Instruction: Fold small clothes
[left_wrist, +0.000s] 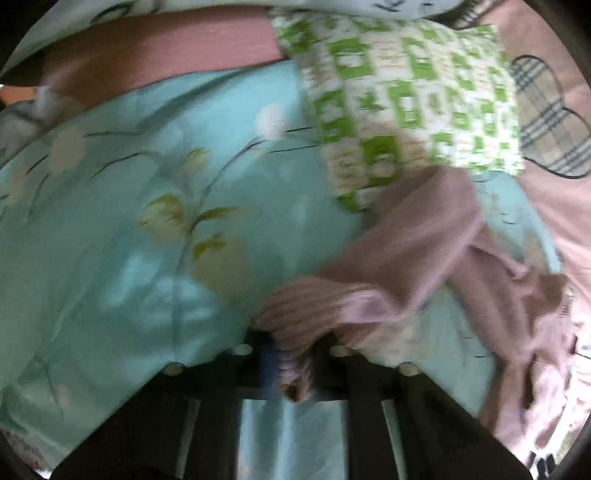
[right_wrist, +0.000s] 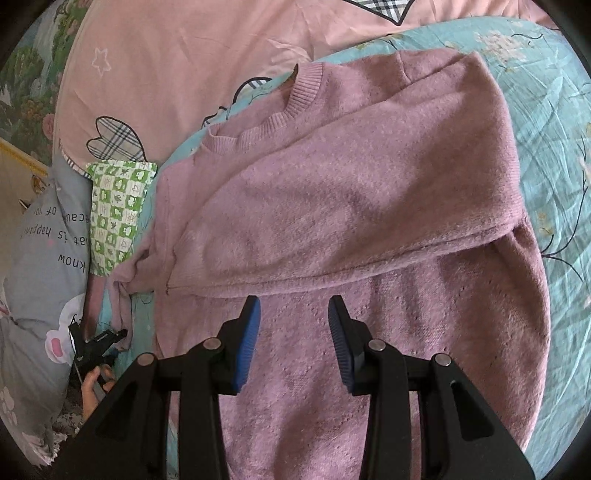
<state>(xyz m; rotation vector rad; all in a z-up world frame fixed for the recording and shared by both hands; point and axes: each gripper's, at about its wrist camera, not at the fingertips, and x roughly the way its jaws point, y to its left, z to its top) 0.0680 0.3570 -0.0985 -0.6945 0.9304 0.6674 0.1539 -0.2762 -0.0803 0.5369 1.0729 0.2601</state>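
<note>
Sweater (right_wrist: 351, 229) lies beneath the spread jaws of the right gripper (right_wrist: 294, 332); left gripper (left_wrist: 291, 354) jaws pinch its ribbed cuff (left_wrist: 295, 332).

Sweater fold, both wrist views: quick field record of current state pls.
garment: pink sweater, lying on teal floral quilt
fold state: one sleeve laid across the chest; other sleeve not yet folded
left gripper: shut on ribbed cuff
right gripper: open, above the sweater's lower body, holding nothing
nearby: green checked pillow beside the sweater's shoulder
image quality: left wrist view motion-blurred
</note>
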